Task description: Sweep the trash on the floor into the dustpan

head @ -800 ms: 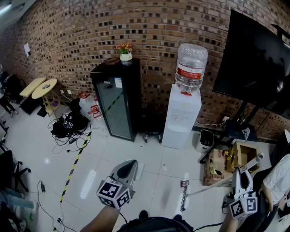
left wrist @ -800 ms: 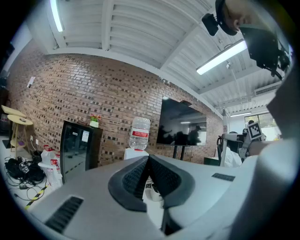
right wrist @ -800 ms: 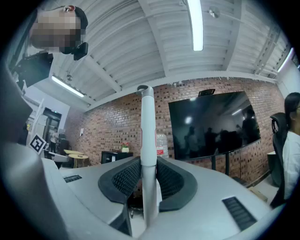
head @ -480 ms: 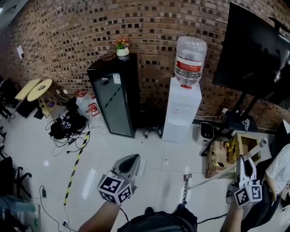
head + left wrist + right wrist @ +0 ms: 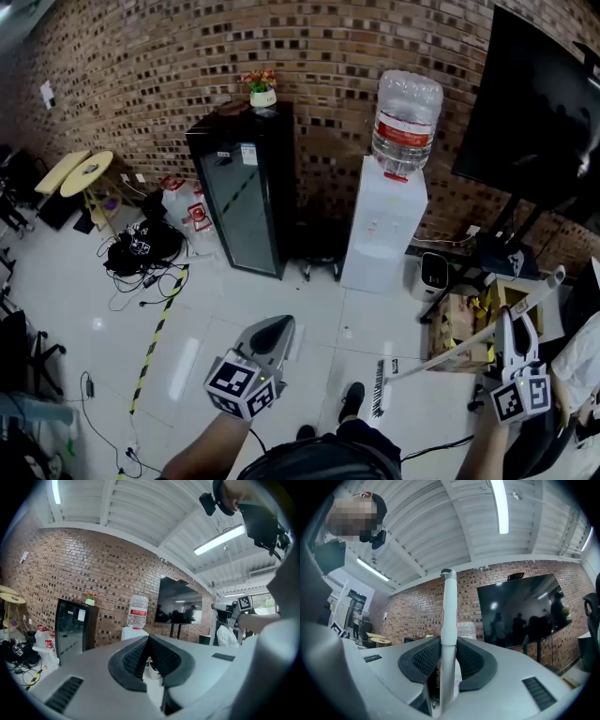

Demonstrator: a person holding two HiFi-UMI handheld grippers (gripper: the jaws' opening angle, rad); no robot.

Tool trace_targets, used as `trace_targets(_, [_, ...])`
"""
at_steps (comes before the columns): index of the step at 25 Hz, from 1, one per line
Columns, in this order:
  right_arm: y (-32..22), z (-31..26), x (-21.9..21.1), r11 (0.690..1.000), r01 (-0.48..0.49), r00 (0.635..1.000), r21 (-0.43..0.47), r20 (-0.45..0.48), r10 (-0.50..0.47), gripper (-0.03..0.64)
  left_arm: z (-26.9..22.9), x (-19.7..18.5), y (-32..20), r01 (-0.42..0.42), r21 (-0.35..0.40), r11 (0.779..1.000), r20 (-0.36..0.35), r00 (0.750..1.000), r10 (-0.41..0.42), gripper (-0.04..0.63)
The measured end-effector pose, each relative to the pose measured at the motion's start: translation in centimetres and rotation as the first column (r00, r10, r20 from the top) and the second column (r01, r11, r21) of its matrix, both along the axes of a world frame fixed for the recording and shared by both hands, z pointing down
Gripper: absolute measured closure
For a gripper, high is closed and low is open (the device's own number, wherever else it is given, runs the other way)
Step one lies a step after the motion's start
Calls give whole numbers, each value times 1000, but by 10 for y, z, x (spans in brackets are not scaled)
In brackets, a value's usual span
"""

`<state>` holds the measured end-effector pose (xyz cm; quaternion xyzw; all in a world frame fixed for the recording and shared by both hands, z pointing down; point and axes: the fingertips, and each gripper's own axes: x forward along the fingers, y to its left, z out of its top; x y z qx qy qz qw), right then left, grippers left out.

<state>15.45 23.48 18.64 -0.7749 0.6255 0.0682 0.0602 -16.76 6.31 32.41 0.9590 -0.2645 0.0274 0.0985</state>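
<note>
1. Clamping the broom (image 5: 379, 388) by its white handle (image 5: 449, 597), my right gripper (image 5: 513, 319) has both jaws pressed on the pole from either side. Holding it well up the handle gives me reach and leverage for a stroke.
2. Its brush head (image 5: 380, 375) rests on the white tile floor (image 5: 281, 300) at about one o'clock from my shoe (image 5: 352, 401). The handle slants up toward my right side, an angle that suits dragging bristles along the tiles.
3. A pale speck (image 5: 348, 331) lies on the floor at about eleven o'clock from the brush head, near it but apart. It may be the trash, though it is too small to tell.
4. I see no dustpan in any view, so I judge the sweeping has nowhere to end yet.
5. My left gripper (image 5: 277, 325) hovers at eleven o'clock from my shoe, jaws together on nothing, presumably free to fetch the dustpan.
6. Beyond, the water dispenser (image 5: 380, 230) stands at twelve o'clock against the brick wall (image 5: 141, 75), with the black glass-door cabinet (image 5: 242, 197) at eleven.
</note>
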Motion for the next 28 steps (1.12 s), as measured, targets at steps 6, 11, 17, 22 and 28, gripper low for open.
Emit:
trace_targets(6, [-46, 13, 32, 998, 56, 998, 10, 25, -56, 499, 4, 37, -35, 33, -4, 999, 25, 999, -33, 586])
trace_targets(11, [-86, 30, 65, 993, 120, 992, -6, 52, -119, 499, -4, 84, -76, 53, 16, 998, 34, 998, -54, 586])
trace_targets(17, [-133, 30, 119, 969, 243, 969, 34, 36, -245, 499, -11, 144, -130, 132, 31, 991, 36, 990, -133, 586])
trace_targets(22, [-175, 54, 162, 957, 287, 956, 34, 61, -288, 499, -3, 203, -155, 127, 30, 991, 66, 990, -129, 586])
trace_targets(28, [-216, 100, 189, 956, 292, 955, 6, 59, -292, 499, 32, 227, -187, 106, -16, 994, 73, 992, -105, 584])
